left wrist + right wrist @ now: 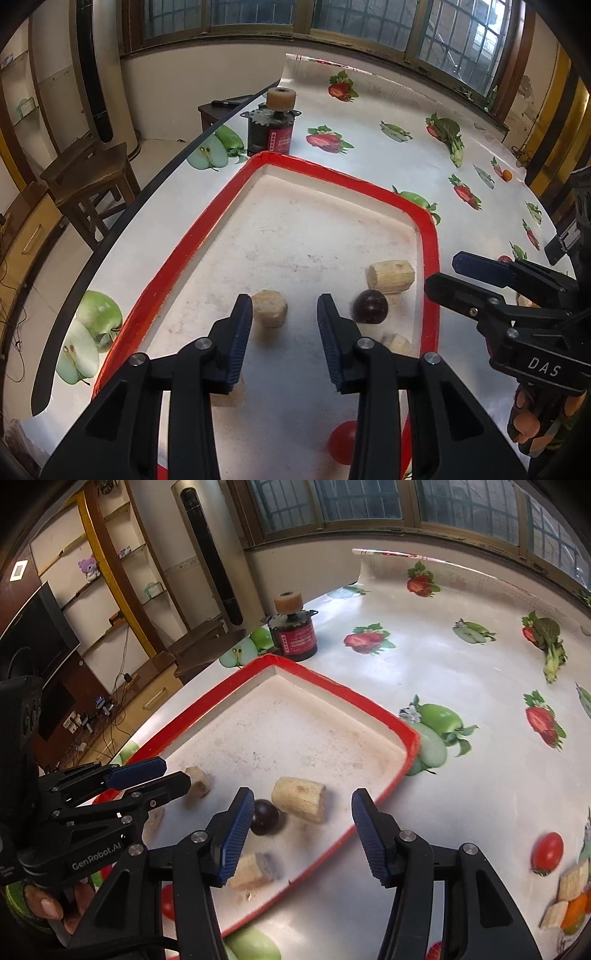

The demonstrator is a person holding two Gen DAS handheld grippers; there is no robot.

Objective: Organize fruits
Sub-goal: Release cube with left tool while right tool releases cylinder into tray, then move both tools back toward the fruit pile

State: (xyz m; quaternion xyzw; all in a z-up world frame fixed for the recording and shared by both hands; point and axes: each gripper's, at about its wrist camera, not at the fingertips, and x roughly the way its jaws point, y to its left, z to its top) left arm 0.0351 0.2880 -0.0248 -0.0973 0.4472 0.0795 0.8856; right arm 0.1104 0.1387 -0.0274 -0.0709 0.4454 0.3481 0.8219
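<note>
A white tray with a red rim (428, 236) (369, 701) lies on a fruit-print tablecloth. Inside it are a dark plum (370, 306) (264, 816), a beige cylinder (391, 276) (300, 799), several beige chunks (269, 308) (255, 871) and a red tomato (343, 441). My left gripper (284, 332) (175, 773) hangs open over the tray with nothing between its fingers, one chunk just past its left finger. My right gripper (303, 830) (443, 275) is open above the tray's right rim, the plum beside its left finger, untouched. A cherry tomato (547, 851) lies on the cloth to the right.
A dark can with a beige roll on top (271, 127) (295, 631) stands behind the tray's far corner. Beige and orange pieces (570, 897) are heaped at the right edge. The table edge (110, 221) runs along the left, a wooden stool (88, 177) beyond it.
</note>
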